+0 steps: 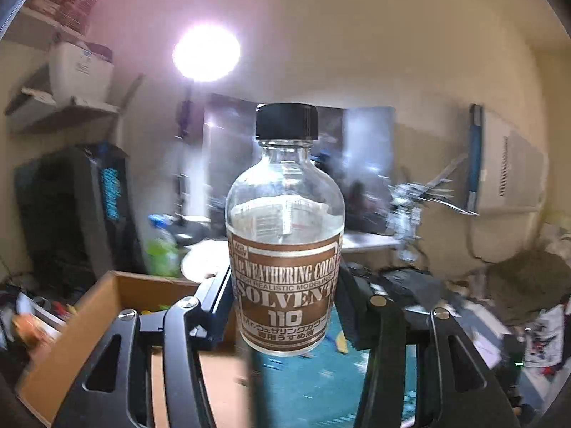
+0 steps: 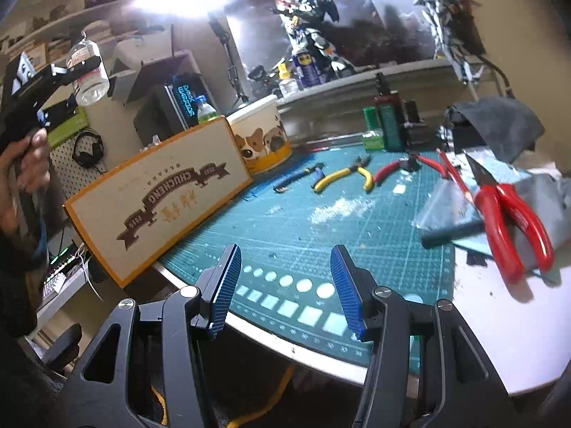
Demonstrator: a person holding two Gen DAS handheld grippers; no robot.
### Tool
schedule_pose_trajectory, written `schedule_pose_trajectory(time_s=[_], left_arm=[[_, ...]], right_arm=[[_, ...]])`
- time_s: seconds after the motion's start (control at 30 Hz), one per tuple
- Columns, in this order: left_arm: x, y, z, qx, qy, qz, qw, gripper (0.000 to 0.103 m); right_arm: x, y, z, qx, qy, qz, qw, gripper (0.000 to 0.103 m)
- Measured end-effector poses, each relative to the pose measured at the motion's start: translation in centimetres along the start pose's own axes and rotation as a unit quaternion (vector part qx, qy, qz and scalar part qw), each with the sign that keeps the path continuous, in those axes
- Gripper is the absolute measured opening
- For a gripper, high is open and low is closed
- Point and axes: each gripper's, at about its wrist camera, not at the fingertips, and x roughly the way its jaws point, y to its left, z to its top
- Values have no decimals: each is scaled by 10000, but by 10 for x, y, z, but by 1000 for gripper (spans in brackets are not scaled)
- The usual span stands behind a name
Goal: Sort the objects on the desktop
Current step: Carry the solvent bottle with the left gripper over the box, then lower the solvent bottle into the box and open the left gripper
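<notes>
The left hand-held gripper (image 1: 285,285) is raised high off the bench, its two fingers clamped on either side of a clear glass solvent bottle (image 1: 285,235) at the level of its brown label. The bottle stands upright in the grip, with a black screw cap (image 1: 287,122) on top and clear liquid filling roughly the lower half. Seen from the right wrist camera, the same left hand-held gripper (image 2: 84,67) sits at upper left, carried by the person's hand (image 2: 30,164) around its handle, and the bottle (image 2: 89,71) hangs in the air well above and to the left of the work area. Below the held bottle, the left wrist view shows an open cardboard box (image 1: 107,306) at lower left, its near rim just beside the left finger.

The right hand-held gripper (image 2: 285,285) hovers low over the near edge of the bench (image 2: 499,349) with its blue ribbed pads (image 2: 228,285) spread wide apart and nothing between them. Under it lies a teal cutting mat (image 2: 321,221), bare across its near and middle part. The cardboard box (image 2: 160,199) stands along the mat's left edge, with a dog-print tub (image 2: 260,139) just behind it. Toward the far edge lie yellow-handled nippers (image 2: 342,178) and red-handled nippers (image 2: 396,169), near each other. At the right edge, large red-handled pliers (image 2: 506,214) rest on a clear plastic bag (image 2: 446,207)
</notes>
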Motion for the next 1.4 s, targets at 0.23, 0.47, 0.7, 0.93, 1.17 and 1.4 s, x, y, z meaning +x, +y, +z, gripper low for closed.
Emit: schedule_pose_trajectory(time_s=[0.23, 0.47, 0.7, 0.93, 1.17, 1.4], left_arm=[[50, 61, 21, 343, 494, 569, 9966, 50], [134, 103, -1, -246, 1442, 273, 9889, 50], [186, 105, -51, -414, 2262, 61, 9732, 50], [221, 110, -89, -275, 2803, 158, 9594, 50], [242, 110, -102, -247, 3001, 31, 9536, 50], [255, 111, -118, -98, 3147, 17, 9492, 50]], right_arm=[[0, 5, 17, -170, -115, 72, 9998, 50], [8, 18, 33, -314, -239, 152, 9991, 50], [18, 26, 44, -387, -271, 186, 9987, 50], [32, 22, 44, -363, -148, 218, 9990, 50], [45, 20, 44, -356, -40, 249, 9990, 50], [54, 21, 43, -383, 40, 317, 9988, 50]])
